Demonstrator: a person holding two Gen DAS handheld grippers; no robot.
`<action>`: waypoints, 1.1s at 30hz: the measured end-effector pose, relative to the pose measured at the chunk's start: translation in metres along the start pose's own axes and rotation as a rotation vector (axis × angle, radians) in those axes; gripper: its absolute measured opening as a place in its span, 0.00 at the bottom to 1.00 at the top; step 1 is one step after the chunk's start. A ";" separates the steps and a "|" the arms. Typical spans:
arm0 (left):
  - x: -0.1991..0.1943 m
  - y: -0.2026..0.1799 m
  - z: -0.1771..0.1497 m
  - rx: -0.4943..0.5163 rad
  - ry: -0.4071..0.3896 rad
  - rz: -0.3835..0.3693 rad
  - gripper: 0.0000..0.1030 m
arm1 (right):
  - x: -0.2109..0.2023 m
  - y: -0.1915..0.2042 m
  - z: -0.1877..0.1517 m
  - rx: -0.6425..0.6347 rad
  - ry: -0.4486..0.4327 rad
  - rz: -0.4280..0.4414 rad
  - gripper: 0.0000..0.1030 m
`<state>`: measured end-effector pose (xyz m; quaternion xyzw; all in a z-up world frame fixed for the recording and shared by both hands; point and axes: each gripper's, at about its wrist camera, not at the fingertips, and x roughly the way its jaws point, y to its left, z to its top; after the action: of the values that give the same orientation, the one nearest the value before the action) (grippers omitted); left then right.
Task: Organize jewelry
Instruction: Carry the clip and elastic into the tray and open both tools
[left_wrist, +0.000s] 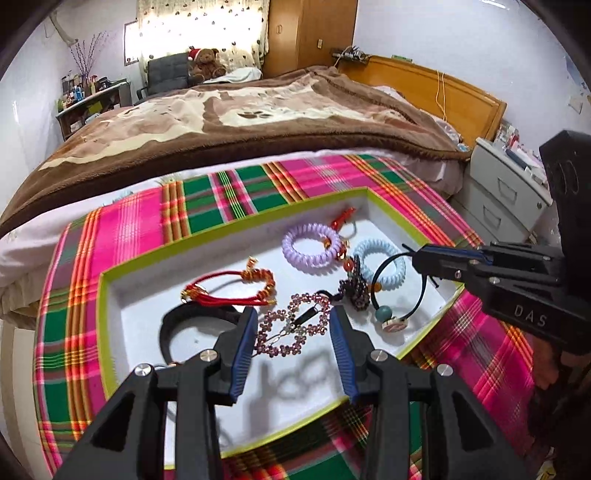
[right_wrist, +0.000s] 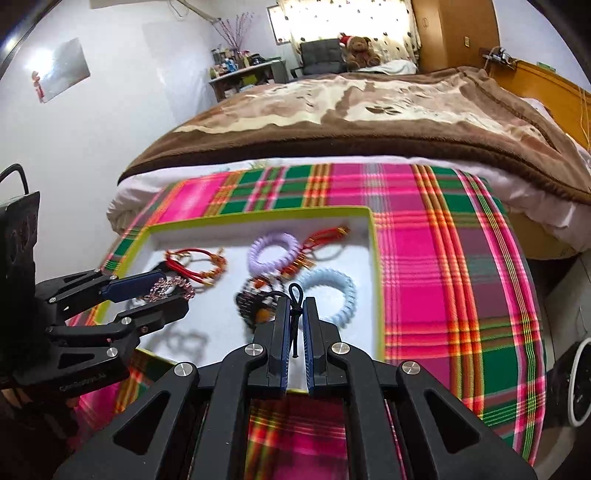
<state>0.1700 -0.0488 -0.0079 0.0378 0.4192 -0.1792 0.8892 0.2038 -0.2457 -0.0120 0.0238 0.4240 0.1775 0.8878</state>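
A white tray with a lime rim (left_wrist: 236, 229) (right_wrist: 258, 215) lies on a plaid cloth and holds several pieces. My left gripper (left_wrist: 293, 317) (right_wrist: 168, 288) is open, its fingers on either side of a pink beaded bracelet (left_wrist: 291, 325) (right_wrist: 171, 287) held just above the tray floor. My right gripper (right_wrist: 295, 314) (left_wrist: 415, 254) is shut on the black cord of a bracelet with a teal bead (left_wrist: 384, 314), which hangs over the tray's right part. A lilac coil tie (left_wrist: 312, 247) (right_wrist: 273, 251), a pale blue coil tie (left_wrist: 380, 264) (right_wrist: 328, 295) and a red cord bracelet (left_wrist: 229, 288) (right_wrist: 195, 264) lie inside.
A black headband (left_wrist: 192, 321) lies at the tray's left. A dark beaded piece (left_wrist: 354, 288) (right_wrist: 255, 299) sits mid-tray. The plaid cloth (left_wrist: 140, 229) (right_wrist: 443, 266) covers a table beside a bed with a brown blanket (left_wrist: 258, 110). A white drawer unit (left_wrist: 506, 184) stands at right.
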 end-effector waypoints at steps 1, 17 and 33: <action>0.004 -0.002 -0.001 0.003 0.010 -0.002 0.41 | 0.002 -0.003 -0.001 -0.005 0.009 -0.014 0.06; 0.022 -0.007 -0.007 0.002 0.056 0.017 0.41 | 0.020 0.002 -0.008 -0.138 0.050 -0.175 0.06; 0.019 -0.007 -0.008 -0.013 0.049 0.051 0.42 | 0.019 0.007 -0.007 -0.170 0.034 -0.224 0.07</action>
<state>0.1730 -0.0588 -0.0264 0.0470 0.4411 -0.1529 0.8831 0.2076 -0.2334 -0.0295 -0.1019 0.4223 0.1129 0.8936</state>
